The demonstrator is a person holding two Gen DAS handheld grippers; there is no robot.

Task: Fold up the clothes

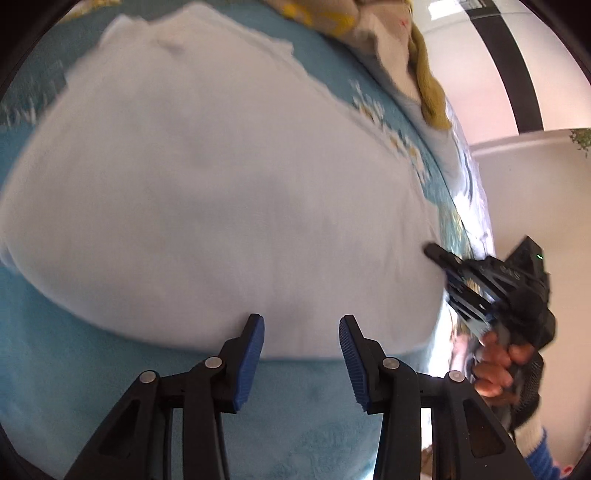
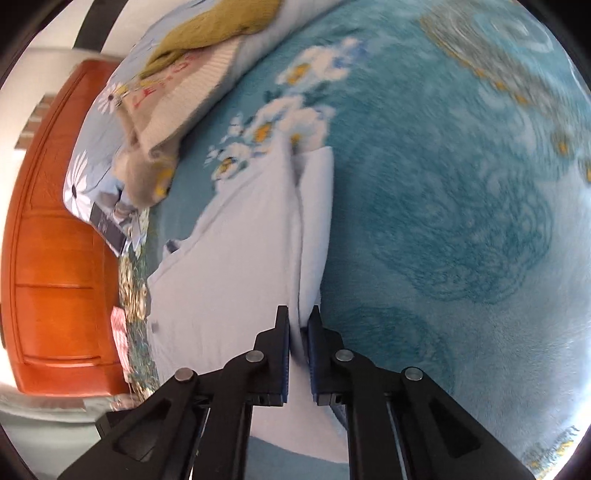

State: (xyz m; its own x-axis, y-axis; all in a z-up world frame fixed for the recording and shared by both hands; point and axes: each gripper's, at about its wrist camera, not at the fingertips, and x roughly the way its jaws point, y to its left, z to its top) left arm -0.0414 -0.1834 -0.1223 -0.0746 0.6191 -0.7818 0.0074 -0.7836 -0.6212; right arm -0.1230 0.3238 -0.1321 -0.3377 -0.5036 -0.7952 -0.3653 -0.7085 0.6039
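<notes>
A white garment (image 1: pixel 207 192) lies spread on a teal floral blanket (image 1: pixel 55 350). My left gripper (image 1: pixel 301 325) hangs open just above the garment's near edge, with nothing between its blue pads. At the garment's right edge, in the left wrist view, the right gripper (image 1: pixel 436 254) touches the cloth, held by a hand (image 1: pixel 498 369). In the right wrist view my right gripper (image 2: pixel 298 317) is shut on a fold of the white garment (image 2: pixel 236 258), whose edge runs away from the fingers.
A pile of other clothes, cream (image 2: pixel 173 99) and olive knit (image 2: pixel 218 26), lies at the blanket's far side on a daisy-print pillow (image 2: pixel 85 173). An orange wooden headboard (image 2: pixel 55 258) stands beyond. A white wall and dark post (image 1: pixel 513 74) are at the right.
</notes>
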